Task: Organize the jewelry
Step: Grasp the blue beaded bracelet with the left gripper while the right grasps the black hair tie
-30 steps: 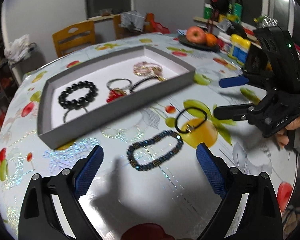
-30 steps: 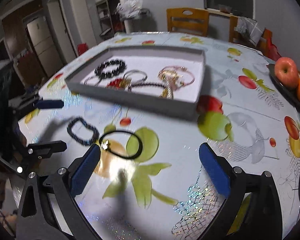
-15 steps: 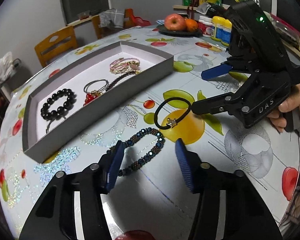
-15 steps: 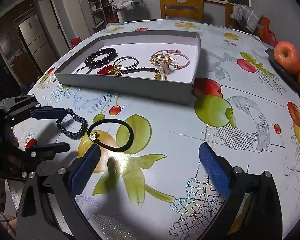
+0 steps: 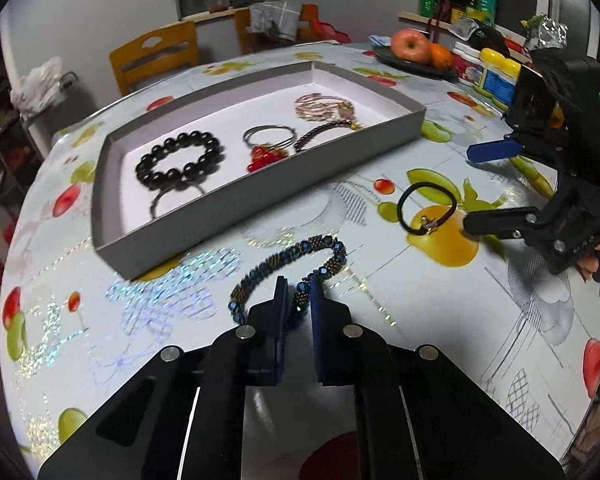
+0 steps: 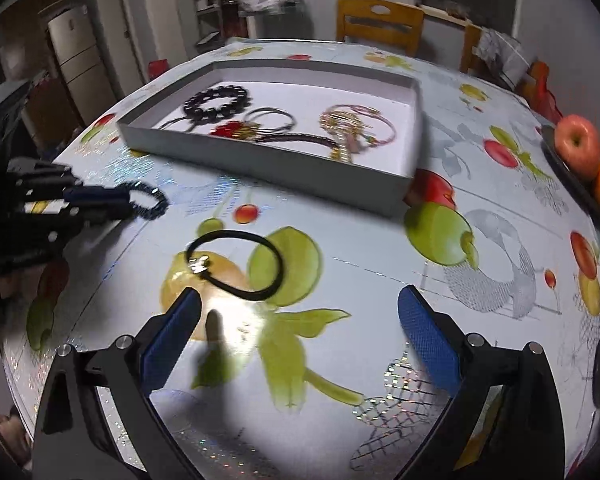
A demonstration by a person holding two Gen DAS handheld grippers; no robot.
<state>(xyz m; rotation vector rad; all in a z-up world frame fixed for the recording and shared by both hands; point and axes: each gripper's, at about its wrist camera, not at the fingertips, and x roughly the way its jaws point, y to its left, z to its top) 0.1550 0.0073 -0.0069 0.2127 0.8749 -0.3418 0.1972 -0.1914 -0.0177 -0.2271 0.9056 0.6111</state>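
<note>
Here the left tool [image 5: 299,294] pinches the beaded bracelet [image 5: 288,268] beside the tray [image 5: 260,188].

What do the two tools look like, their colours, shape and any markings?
Both are alike. The left tool has a black angular plastic frame with silver screw heads and two flat fingers faced with blue textured pads. The right tool is the same build; seen from the left wrist camera, its black housing carries a small green light and faint raised lettering that is too blurred to read. No cables or sleeves show clearly.
</note>
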